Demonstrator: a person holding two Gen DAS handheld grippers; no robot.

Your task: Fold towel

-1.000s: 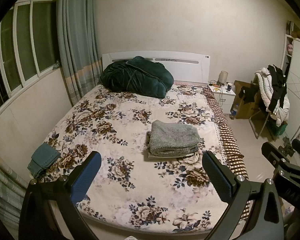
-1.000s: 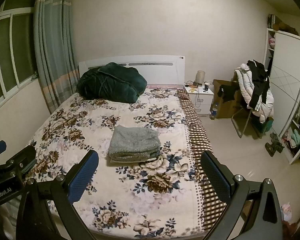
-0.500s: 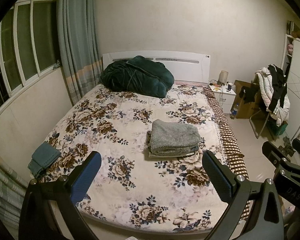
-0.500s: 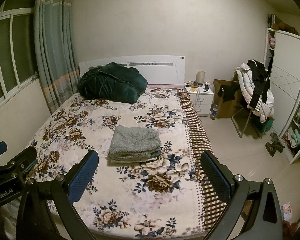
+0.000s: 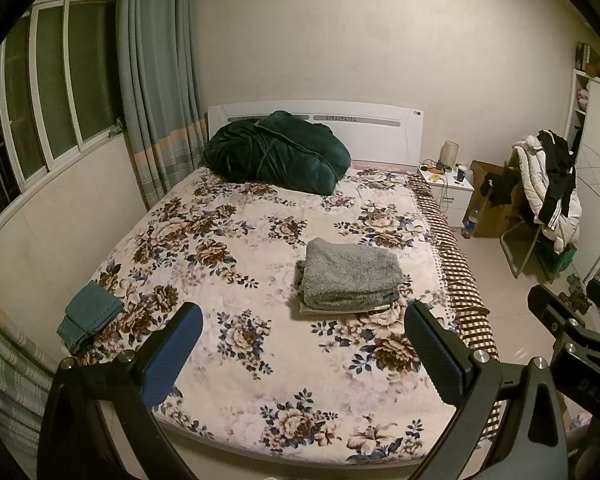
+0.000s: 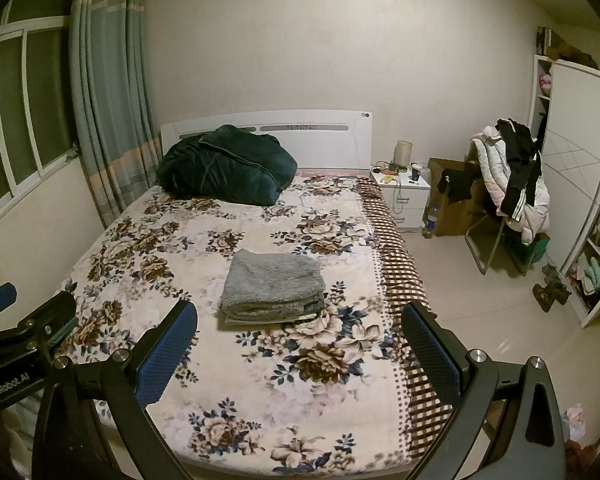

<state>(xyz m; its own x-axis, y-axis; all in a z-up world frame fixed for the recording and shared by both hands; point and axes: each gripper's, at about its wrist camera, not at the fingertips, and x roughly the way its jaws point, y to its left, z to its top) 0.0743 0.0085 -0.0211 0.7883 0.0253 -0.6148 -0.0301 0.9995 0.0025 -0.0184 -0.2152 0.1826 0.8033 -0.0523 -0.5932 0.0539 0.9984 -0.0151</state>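
the grey towel (image 5: 350, 272) lies folded in a neat stack on the floral bed (image 5: 260, 400), right of centre, so folding looks finished, while the left gripper (image 5: 300, 344) and right gripper (image 6: 300, 340) hang wide open, empty, near the bed's foot.

Folded grey towel (image 6: 274, 286) lies on floral bed (image 6: 260, 380), tongs (image 6: 300, 354) spread.
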